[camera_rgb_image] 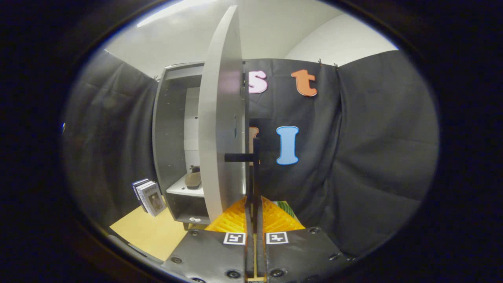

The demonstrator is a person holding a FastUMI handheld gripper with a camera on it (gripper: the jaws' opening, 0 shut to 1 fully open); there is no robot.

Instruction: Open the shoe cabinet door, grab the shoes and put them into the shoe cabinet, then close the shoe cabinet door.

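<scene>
One cabinet (173,137) stands open so its shelf can take the shoe (193,177) already resting there; its door (222,118) swings edge-on; the gripper (254,204) is clamped on the handle (255,165) to steer it

One shoe cabinet (173,129) stands in the booth, its one door (222,118) swung wide and carrying one dark bar handle (251,165). One brown shoe (193,177) sits on a white shelf (184,189) inside. Two or three boxed items (149,196) lean beside the cabinet on the floor. One pair of tongs (254,212), fingers nearly together around the handle.
</scene>
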